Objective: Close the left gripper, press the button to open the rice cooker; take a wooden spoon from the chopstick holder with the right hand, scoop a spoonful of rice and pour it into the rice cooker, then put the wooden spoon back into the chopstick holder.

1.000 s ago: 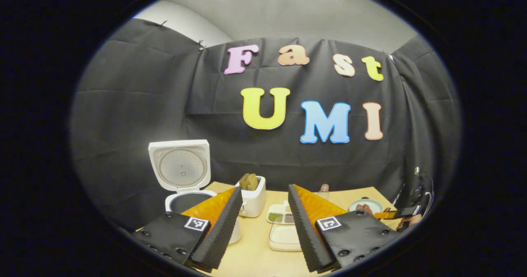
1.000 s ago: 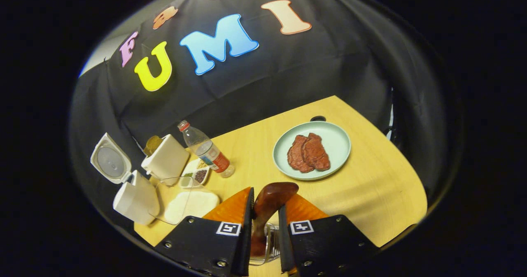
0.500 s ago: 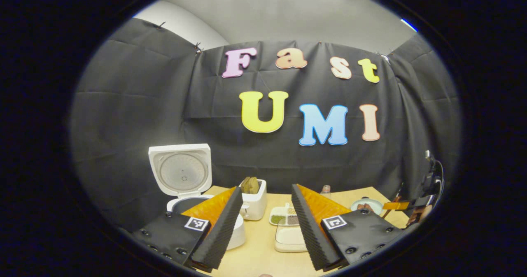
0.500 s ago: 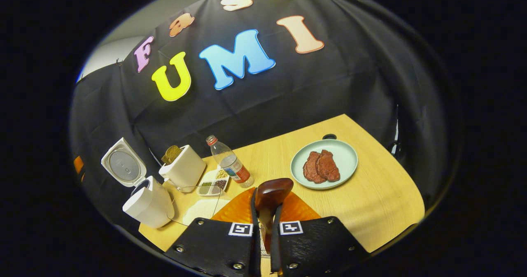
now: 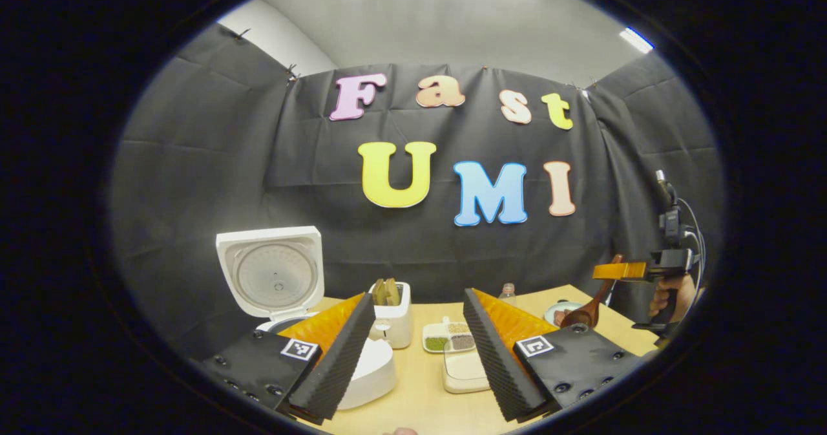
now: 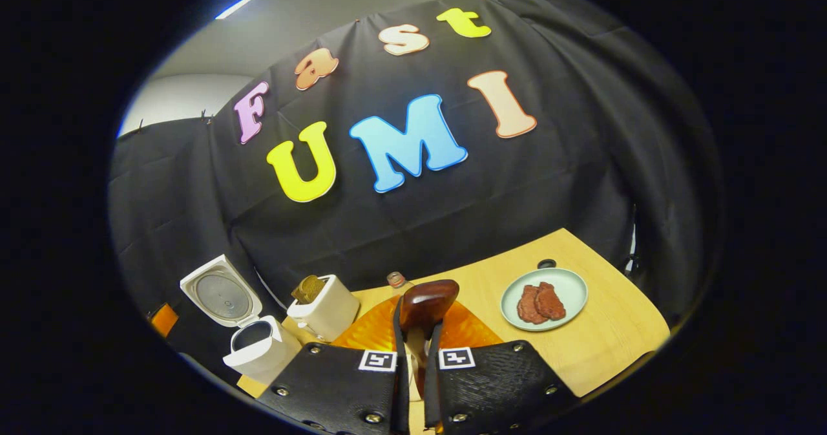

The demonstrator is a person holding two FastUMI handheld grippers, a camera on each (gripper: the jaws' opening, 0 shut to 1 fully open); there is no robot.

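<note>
The white rice cooker (image 5: 365, 371) stands at the table's left with its lid (image 5: 271, 273) swung up. My left gripper (image 5: 418, 296) hovers open above the table, nothing between its fingers. Just past it lies a shallow white container of rice (image 5: 460, 370). In the right gripper view my right gripper (image 6: 417, 331) is shut on the handle of a dark wooden spoon (image 6: 426, 299), whose bowl points forward and up. That gripper (image 5: 619, 271) also appears at the far right of the left gripper view, held high by a hand (image 5: 664, 296), with the spoon (image 5: 583, 313) hanging below. The open cooker (image 6: 257, 352) sits lower left.
A white toaster (image 5: 392, 307) with bread stands behind the cooker, a small tray of grains (image 5: 449, 338) beside it. A plastic bottle (image 6: 395, 280) and a pale green plate (image 6: 572, 286) with two pieces of meat sit on the wooden table (image 6: 614, 338).
My right gripper tightened on the spoon and rose well above the table with it. My left gripper stayed open and drew back slightly.
</note>
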